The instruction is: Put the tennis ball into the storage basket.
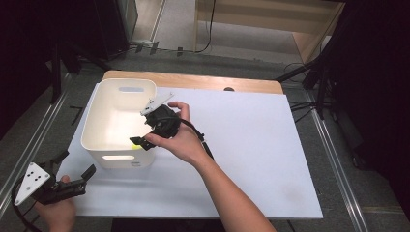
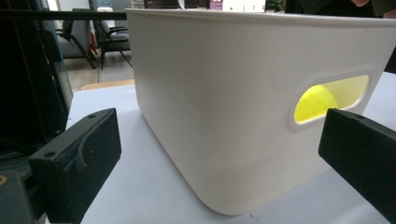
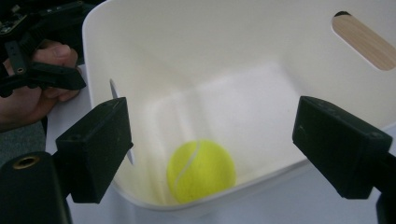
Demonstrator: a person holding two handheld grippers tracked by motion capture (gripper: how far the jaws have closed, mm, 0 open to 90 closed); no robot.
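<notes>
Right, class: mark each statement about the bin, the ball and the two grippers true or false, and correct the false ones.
1. The tennis ball lies inside the white bin. True.
2. The right gripper clamps the ball. False: its jaws stand apart above the bin, and the ball lies loose on the bin's floor below them.
3. The left gripper is inside the bin. False: it is held outside, near the table's front left corner, open and holding nothing.
4. The ball shows through the bin's handle slot in the left gripper view. True.
5. The bin lies tipped on its side. False: it stands upright with its opening upward.
</notes>
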